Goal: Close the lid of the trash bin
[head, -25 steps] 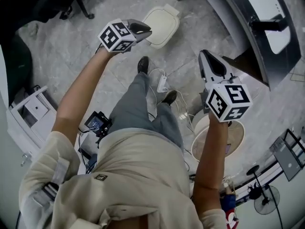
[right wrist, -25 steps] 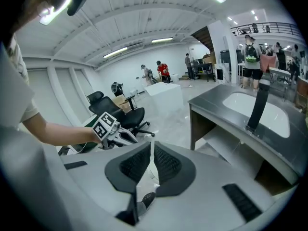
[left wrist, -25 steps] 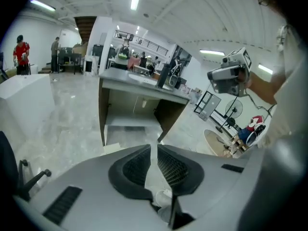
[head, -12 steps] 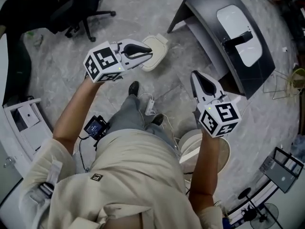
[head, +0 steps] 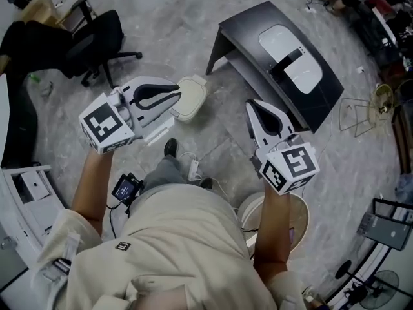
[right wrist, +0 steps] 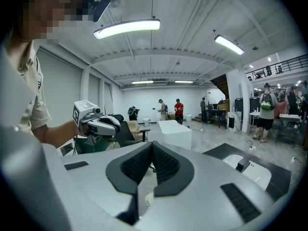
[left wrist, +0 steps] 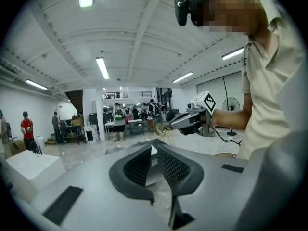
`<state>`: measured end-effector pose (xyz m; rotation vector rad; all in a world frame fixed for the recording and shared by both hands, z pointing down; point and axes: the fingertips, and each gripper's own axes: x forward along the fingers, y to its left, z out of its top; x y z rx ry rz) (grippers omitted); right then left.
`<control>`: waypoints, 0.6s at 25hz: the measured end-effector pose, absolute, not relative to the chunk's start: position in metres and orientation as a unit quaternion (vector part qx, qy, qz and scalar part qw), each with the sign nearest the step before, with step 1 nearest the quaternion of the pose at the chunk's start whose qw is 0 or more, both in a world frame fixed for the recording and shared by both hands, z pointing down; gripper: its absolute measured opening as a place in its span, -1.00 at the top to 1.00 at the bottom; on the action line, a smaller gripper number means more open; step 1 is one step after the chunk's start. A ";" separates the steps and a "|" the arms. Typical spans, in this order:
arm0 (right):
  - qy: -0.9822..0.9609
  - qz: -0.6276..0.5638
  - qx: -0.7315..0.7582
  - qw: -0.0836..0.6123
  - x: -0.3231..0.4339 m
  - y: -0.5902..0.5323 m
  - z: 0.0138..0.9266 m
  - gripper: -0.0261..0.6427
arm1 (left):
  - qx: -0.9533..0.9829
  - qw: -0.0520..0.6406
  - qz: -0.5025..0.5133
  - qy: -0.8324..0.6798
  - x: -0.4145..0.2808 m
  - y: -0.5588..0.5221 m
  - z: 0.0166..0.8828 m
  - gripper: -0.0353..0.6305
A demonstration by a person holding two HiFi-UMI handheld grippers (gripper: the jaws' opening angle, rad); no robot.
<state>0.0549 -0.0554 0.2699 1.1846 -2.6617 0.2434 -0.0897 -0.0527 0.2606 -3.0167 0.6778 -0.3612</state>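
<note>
The cream rounded-rectangle plastic trash bin (head: 193, 97) stands on the grey marble floor (head: 222, 148) ahead of the person's feet, lid lying flat on top. Its long axis runs from lower left to upper right in the head view. The left gripper (head: 179, 95) overlaps the bin's left edge in that view but is well above it. Its jaws are a narrow slit apart, with nothing between them. The right gripper (head: 253, 103) has its pads pressed together, empty. The dark grey slanted table with a white oval inset (head: 255, 44) stands near the bin's upper right, and the black office chair (head: 97, 41) is well apart at left. Bare floor surrounds the bin.
</note>
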 end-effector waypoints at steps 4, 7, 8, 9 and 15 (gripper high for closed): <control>-0.911 0.048 0.399 0.094 0.057 -0.036 0.238 0.86 | -0.964 0.030 -0.110 0.239 -0.092 -0.021 0.225 0.76; -0.915 0.028 0.395 0.081 0.060 -0.022 0.217 0.86 | -0.960 0.041 -0.111 0.253 -0.097 0.001 0.206 0.76; -0.915 0.023 0.395 0.078 0.061 -0.018 0.211 0.86 | -0.958 0.047 -0.114 0.257 -0.099 0.007 0.201 0.76; -0.915 0.020 0.395 0.076 0.064 -0.014 0.206 0.86 | -0.956 0.052 -0.116 0.263 -0.100 0.012 0.197 0.76; -0.913 0.010 0.402 0.071 0.082 0.002 0.192 0.86 | -0.949 0.058 -0.124 0.285 -0.102 0.034 0.191 0.76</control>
